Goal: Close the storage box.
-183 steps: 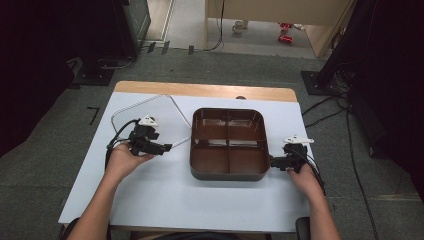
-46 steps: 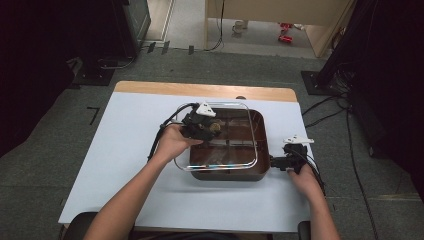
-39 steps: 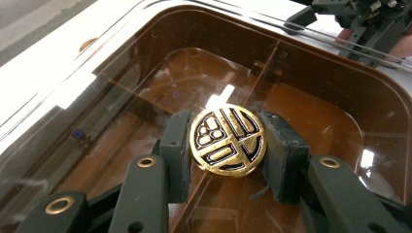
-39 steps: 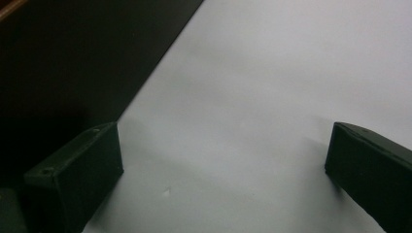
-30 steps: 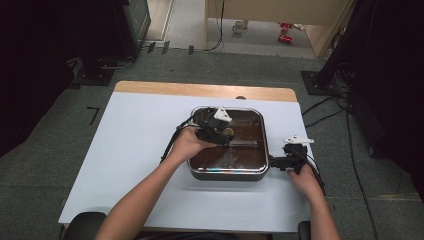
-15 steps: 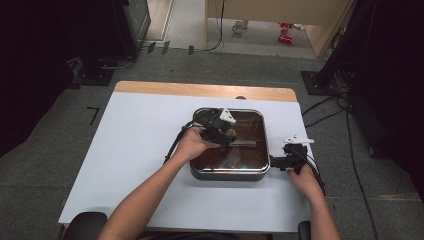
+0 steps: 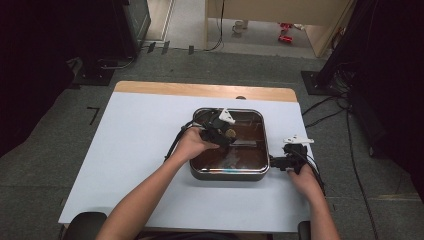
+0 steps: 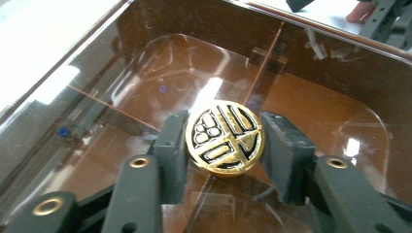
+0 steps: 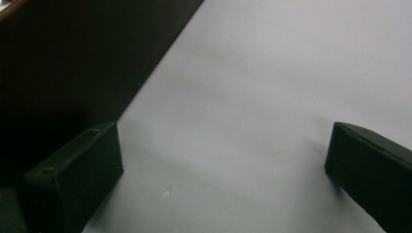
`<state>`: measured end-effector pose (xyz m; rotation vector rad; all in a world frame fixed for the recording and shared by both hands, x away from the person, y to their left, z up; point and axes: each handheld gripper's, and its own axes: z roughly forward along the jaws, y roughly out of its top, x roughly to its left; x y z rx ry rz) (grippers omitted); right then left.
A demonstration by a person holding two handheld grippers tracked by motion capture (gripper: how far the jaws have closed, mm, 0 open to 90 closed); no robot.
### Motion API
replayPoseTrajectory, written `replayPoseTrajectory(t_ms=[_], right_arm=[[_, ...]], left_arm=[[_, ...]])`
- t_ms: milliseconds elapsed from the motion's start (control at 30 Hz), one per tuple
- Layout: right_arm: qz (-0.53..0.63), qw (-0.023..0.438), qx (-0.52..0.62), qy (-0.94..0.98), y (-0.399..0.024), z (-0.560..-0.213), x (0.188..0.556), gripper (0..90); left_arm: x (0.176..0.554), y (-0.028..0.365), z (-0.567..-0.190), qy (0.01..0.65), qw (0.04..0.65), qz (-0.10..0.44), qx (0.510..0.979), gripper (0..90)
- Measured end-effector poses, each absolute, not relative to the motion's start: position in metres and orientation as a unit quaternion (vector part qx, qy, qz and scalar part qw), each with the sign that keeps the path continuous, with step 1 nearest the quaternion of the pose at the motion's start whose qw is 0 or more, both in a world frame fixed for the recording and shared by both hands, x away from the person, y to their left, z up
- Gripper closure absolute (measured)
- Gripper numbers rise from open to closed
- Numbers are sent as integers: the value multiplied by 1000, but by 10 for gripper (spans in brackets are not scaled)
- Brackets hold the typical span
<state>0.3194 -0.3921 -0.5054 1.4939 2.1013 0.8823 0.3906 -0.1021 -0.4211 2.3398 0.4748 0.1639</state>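
**Lid down, grip loosening on the knob**

The gold knob (image 8: 224, 137) sits right between the pads of the left gripper (image 8: 227, 124), at the centre of the clear glass lid (image 8: 301, 102). The lid lies flat over the brown pan (image 7: 227, 174) directly under that gripper. The jaws have just been opening. The pad on the left of the left gripper view looks to be just brushing the knob's edge, the other stands a little off it, so the knob is between them but no longer squeezed.

Risks, as I judge them:
- If the hand lifts or swings aside before the jaws are wider, the brushing pad could catch the knob and drag the lid askew on the pan's rim (glass on a rim slides easily).
- A lid not fully seated could rock or clatter once freed. Whether every edge is down can't be told from these views.
- The right gripper (image 9: 228, 155) rests on the white table (image 7: 135, 150) with its jaws wide and empty, the pan's dark wall just beside one of them. A nudge from it could shift the pan under the lid.

Writing: none legible. The knob's face carries only a black-and-gold emblem of bars and ovals split by a cross, and I can make out no letters or brand on it.
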Motion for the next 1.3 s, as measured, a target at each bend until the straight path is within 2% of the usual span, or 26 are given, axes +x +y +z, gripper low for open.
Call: replayPoseTrajectory(t_ms=[133,333,700,1300], right_arm=[[317,207,536,754,-392,-505,319,0],[317,207,537,754,-392,-505,319,0],[317,207,537,754,-392,-505,319,0],[317,206,537,754,-392,-505,319,0]], left_arm=[[389,-100,-418,184,362,61,912,470],[388,-94,-409,194,380,60,902,440],[385,-71,-391,221,418,13,881,306],[366,-17,-381,239,420,52,874,264]])
